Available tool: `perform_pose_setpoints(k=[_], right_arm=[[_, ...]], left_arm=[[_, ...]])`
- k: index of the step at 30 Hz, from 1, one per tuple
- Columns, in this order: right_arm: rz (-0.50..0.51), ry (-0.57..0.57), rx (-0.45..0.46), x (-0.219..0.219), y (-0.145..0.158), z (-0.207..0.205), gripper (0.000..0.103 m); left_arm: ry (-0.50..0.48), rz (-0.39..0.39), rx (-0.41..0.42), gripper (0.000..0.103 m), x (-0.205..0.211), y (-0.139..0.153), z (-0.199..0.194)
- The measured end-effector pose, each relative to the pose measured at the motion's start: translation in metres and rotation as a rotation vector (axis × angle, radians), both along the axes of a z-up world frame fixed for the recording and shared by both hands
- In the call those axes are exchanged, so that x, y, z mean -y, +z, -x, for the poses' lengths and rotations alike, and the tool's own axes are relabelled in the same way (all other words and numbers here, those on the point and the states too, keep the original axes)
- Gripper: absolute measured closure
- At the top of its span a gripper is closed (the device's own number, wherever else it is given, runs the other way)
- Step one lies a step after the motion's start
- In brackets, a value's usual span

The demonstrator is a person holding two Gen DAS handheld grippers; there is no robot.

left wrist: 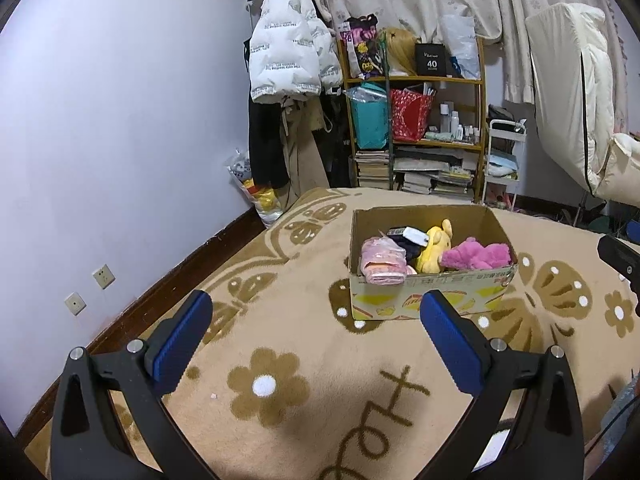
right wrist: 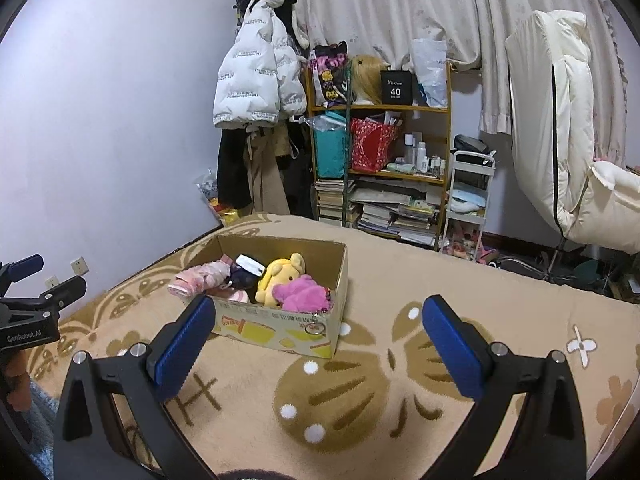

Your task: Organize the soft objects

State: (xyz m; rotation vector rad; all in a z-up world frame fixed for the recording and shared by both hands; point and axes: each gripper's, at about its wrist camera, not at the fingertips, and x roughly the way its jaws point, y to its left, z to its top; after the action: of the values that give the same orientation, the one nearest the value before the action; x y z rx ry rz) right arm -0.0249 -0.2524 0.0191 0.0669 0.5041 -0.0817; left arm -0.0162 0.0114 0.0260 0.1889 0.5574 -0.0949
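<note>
Soft toys sit packed in the cardboard box [left wrist: 430, 292] on the flower-patterned blanket [left wrist: 280, 360]: a pink bundle [left wrist: 382, 262] at its left end, a yellow plush [left wrist: 434, 246] mid-box, a magenta plush [left wrist: 478, 256] at its right end. The left gripper [left wrist: 316, 336] hangs spread and empty, short of the box.

From the right wrist, the right gripper [right wrist: 318, 340] is likewise apart, holding nothing, near the box [right wrist: 280, 328]. No soft item shows outside the box, so the sorting looks nearly finished; best tuck in the pink bundle [right wrist: 200, 278] overhanging the rim.

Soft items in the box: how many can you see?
4: pink bundle at the left end, dark item beside it, yellow plush mid-box, magenta plush at right. More may lie underneath.
</note>
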Motion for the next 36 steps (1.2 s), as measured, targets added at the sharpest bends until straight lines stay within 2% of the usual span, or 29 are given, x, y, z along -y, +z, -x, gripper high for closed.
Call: perform_pose_setpoints(k=[9,20,25,36], right_arm=[[-0.018,-0.019,-0.018,0.009,-0.010,-0.009,0.000],[-0.007,-0.028,-0.019,0.014,-0.015,-0.013,0.000],[-0.011,-0.031,-0.021,0.013,-0.016,-0.014,0.000],[-0.011,-0.032,-0.020,0.014,-0.017,-0.014,0.000]], left_arm=[[-0.015,-0.007,-0.029,0.001,0.006,-0.009,-0.012],[-0.035,-0.018,-0.009,0.001,0.014,-0.013,-0.013],[-0.039,0.003,-0.023,0.001,0.013,-0.013,-0.013],[-0.045,-0.007,-0.023,0.001,0.012,-0.013,-0.014]])
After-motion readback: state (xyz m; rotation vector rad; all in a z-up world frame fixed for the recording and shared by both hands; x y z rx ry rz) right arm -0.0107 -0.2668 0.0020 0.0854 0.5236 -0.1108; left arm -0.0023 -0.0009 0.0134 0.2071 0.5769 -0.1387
